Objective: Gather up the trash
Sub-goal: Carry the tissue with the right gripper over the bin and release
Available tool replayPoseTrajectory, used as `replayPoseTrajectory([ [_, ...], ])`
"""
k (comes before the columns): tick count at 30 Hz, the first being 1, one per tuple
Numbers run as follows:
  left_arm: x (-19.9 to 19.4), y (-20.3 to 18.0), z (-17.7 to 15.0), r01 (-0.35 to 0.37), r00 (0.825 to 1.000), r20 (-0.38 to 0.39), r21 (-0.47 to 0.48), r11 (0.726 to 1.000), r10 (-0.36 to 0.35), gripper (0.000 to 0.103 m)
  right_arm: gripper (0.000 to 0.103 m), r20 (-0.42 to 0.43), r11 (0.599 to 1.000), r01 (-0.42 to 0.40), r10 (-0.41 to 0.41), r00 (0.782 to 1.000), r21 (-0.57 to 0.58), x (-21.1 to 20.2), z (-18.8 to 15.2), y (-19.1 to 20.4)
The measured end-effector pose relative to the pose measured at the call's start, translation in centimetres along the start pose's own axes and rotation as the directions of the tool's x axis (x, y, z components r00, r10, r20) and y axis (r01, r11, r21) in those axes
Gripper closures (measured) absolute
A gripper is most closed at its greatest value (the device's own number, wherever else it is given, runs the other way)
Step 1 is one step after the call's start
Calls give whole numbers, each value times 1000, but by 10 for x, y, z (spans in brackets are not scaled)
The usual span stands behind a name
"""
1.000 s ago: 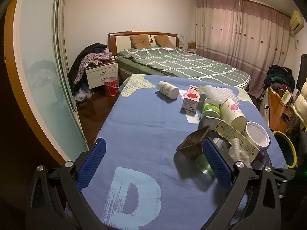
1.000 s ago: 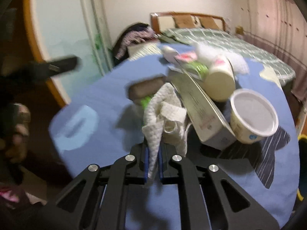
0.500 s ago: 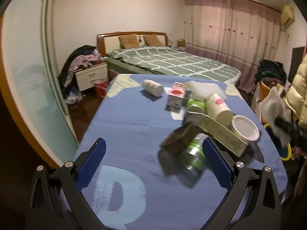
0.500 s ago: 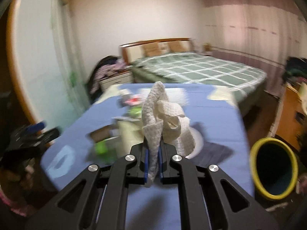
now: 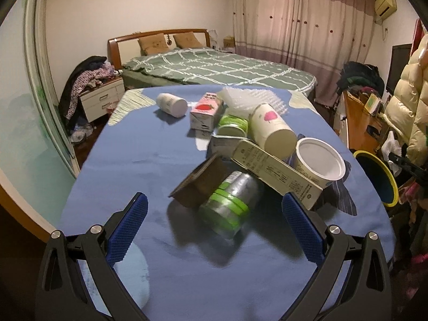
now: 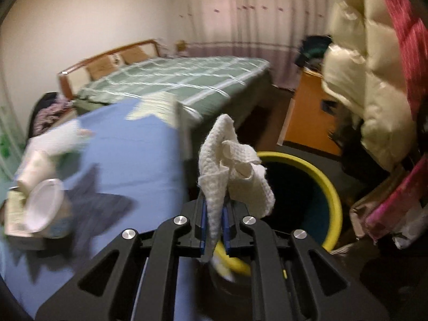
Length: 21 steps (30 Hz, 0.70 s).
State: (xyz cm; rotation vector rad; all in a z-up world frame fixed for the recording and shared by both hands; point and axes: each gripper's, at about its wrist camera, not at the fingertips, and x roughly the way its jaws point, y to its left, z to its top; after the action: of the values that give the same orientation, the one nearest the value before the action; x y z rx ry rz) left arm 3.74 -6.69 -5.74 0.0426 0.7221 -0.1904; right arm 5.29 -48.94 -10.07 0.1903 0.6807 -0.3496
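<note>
So the left tool [image 5: 214, 224] hangs wide and empty over the blue-clothed surface [image 5: 128, 160], nearest the green-banded jar [image 5: 231, 208] lying against a brown tray [image 5: 200, 182] and a long carton [image 5: 278, 172]; a paper cup [image 5: 272, 131] and a white tub [image 5: 318, 161] crowd close too. Over on the right, the right tool [image 6: 214, 224] pinches a crumpled paper towel [image 6: 232, 168], jaws just starting to ease apart. I'd get it fully over the yellow-rimmed bin [image 6: 329, 184] mouth first, since the surface edge sits close beside it.
</note>
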Motion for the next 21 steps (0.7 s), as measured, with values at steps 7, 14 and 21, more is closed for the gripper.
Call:
replayPoseTrajectory([
  [7,12,-29,9,51,999,-9,58,997,-50,4,93,-63,992,108,-104,993,63,37,-13,-45],
  [14,22,-50,14,75,997,-24,95,993,-73,4,75,-105,989,131,-123,987,73,57,-13,-58],
  [21,33,-37,16,27,999,-39,90,996,-24,4,62,-100,987,134,-125,987,88,60,-10,-60],
])
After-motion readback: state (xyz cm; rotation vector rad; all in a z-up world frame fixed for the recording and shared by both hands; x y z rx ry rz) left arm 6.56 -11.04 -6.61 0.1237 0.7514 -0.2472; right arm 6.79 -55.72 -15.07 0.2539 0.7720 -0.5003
